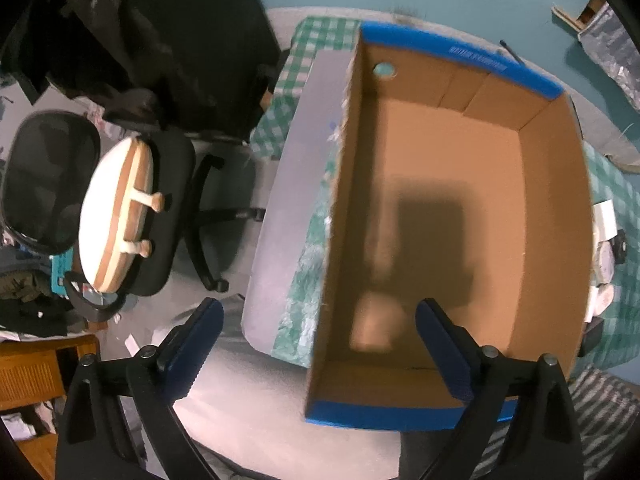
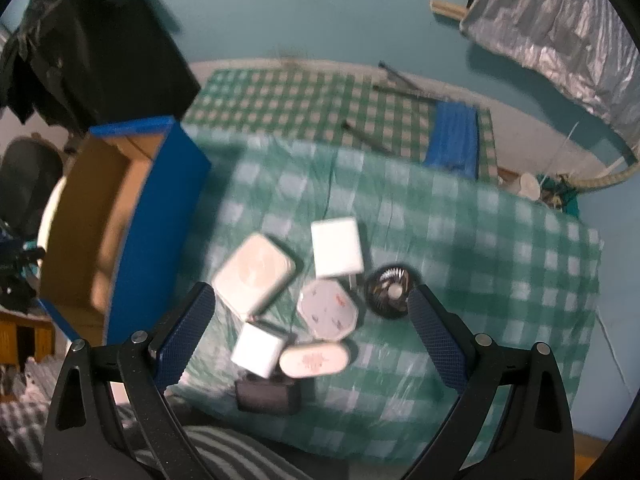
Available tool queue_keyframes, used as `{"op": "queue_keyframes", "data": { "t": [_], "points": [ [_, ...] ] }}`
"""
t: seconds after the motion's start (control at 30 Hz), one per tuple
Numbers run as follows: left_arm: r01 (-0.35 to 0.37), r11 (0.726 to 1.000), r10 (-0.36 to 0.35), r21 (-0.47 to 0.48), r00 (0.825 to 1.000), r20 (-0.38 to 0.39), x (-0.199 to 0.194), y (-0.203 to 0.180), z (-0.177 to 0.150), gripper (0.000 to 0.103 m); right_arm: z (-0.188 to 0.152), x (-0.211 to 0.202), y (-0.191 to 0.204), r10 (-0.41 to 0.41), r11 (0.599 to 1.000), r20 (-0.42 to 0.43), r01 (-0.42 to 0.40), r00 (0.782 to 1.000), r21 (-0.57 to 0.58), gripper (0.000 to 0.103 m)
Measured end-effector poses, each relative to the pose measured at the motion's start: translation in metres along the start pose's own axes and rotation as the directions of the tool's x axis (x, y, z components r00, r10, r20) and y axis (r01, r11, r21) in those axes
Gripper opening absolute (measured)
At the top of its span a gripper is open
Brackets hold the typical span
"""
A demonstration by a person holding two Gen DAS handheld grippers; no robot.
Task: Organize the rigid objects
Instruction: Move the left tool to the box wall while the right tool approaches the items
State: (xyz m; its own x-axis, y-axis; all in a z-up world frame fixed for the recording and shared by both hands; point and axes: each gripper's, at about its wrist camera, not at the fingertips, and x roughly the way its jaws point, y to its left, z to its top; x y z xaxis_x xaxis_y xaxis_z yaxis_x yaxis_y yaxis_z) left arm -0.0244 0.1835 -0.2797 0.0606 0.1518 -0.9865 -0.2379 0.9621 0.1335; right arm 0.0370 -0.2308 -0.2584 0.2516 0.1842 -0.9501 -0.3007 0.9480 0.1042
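My left gripper [image 1: 320,344] hangs over the cardboard box [image 1: 452,216], jaws spread wide, nothing between them. Box is blue outside, brown inside, and looks empty as far as I can see, only a shadow on the floor of it. It sits at the left edge of the table w/ the green checked cloth [image 2: 460,240].

My right gripper [image 2: 310,328] is also spread, holding nothing, hovering above the cluster of small rigid items: a rounded white case [image 2: 254,274], a white square block [image 2: 338,252], an octagonal grey piece [image 2: 328,310], a small white cube [image 2: 258,350], a pale oval case [image 2: 314,360], a dark box [image 2: 266,398] near the cloth's edge, and a black round fan-like disc [image 2: 390,290].

Risks, imo: items are touching or overlapping, so closing on one could nudge its neighbours, and the dark box could slide off the near edge. Smooth rounded shells may squirt out of the pads if I pinch off-centre. View is blurred, so picking the wrong gap is likely. Box overhangs toward the chair [image 1: 120,216]; a hard drop at that side might tip it.
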Motion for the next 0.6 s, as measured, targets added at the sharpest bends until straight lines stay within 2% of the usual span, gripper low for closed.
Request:
{"op": "queue_keyframes", "data": {
  "t": [0.1, 0.13, 0.23, 0.3, 0.37, 0.4, 0.47, 0.6],
  "points": [
    [0.000, 1.000, -0.001, -0.006, 0.999, -0.050, 0.018, 0.007, -0.003, 0.091, -0.008, 0.016, 0.002, 0.002, 1.000, -0.028, -0.002, 1.000, -0.005, 0.098],
    [0.002, 1.000, -0.002, -0.008, 0.998, -0.063, 0.025, 0.011, -0.004, 0.085, -0.009, 0.019, 0.001, 0.007, 1.000, -0.032, -0.007, 0.999, -0.004, 0.098],
    [0.014, 1.000, -0.014, 0.002, 0.997, -0.075, 0.035, 0.012, -0.007, 0.082, -0.016, 0.029, 0.000, 0.022, 1.000, -0.056, -0.022, 0.998, 0.006, 0.098],
    [0.023, 1.000, -0.022, 0.019, 0.997, -0.076, 0.039, 0.011, -0.008, 0.076, -0.020, 0.037, 0.000, 0.017, 1.000, -0.073, -0.016, 0.997, 0.011, 0.098],
    [0.029, 0.999, -0.027, 0.030, 0.996, -0.090, 0.043, 0.010, -0.009, 0.060, -0.025, 0.044, -0.002, 0.006, 1.000, -0.091, -0.005, 0.996, 0.015, 0.098],
    [0.035, 0.999, -0.031, 0.036, 0.995, -0.094, 0.045, 0.010, -0.009, 0.058, -0.027, 0.048, -0.002, 0.000, 1.000, -0.101, 0.001, 0.995, 0.017, 0.098],
    [0.044, 0.999, -0.040, 0.033, 0.993, -0.109, 0.051, 0.010, -0.010, 0.046, -0.031, 0.054, -0.003, -0.006, 1.000, -0.116, 0.008, 0.993, 0.022, 0.098],
    [0.109, 0.994, -0.106, 0.014, 0.985, -0.135, 0.058, 0.012, -0.009, 0.033, -0.041, 0.064, -0.008, -0.012, 0.998, -0.151, 0.022, 0.988, 0.065, 0.098]
  ]
}}
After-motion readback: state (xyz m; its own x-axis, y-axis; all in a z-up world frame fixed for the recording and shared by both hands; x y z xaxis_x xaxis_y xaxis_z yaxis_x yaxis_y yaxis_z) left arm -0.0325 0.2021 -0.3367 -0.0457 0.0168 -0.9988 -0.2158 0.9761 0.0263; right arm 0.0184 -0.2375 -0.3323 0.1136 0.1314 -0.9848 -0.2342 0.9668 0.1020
